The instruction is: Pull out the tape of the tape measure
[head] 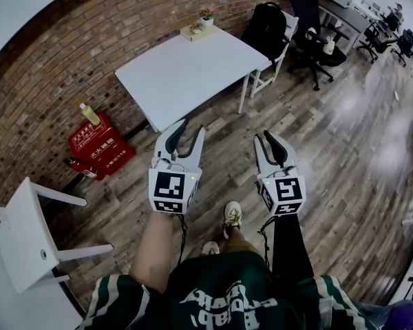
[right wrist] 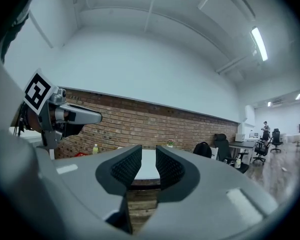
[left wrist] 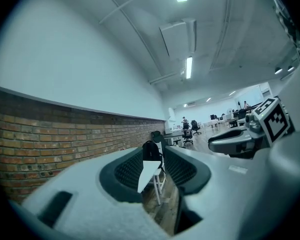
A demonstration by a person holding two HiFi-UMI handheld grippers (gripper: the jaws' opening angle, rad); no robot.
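Note:
No tape measure shows in any view. I stand on a wooden floor before a white table (head: 186,67). In the head view my left gripper (head: 191,130) is held at waist height and points at the table's near edge. Its jaws stand apart with nothing between them. My right gripper (head: 266,140) hangs beside it, also open and empty, with a narrower gap. In the left gripper view the jaws (left wrist: 152,163) frame the table's edge (left wrist: 149,175) and the right gripper (left wrist: 240,141) shows at the right. The right gripper view looks between its jaws (right wrist: 149,165) at the tabletop.
A small potted plant on a wooden box (head: 199,26) stands at the table's far corner. A brick wall (head: 62,67) runs behind, with a red fire-equipment box (head: 100,146) and a bottle (head: 90,114). A chair carries a black backpack (head: 265,26); a white chair (head: 27,236) is at left.

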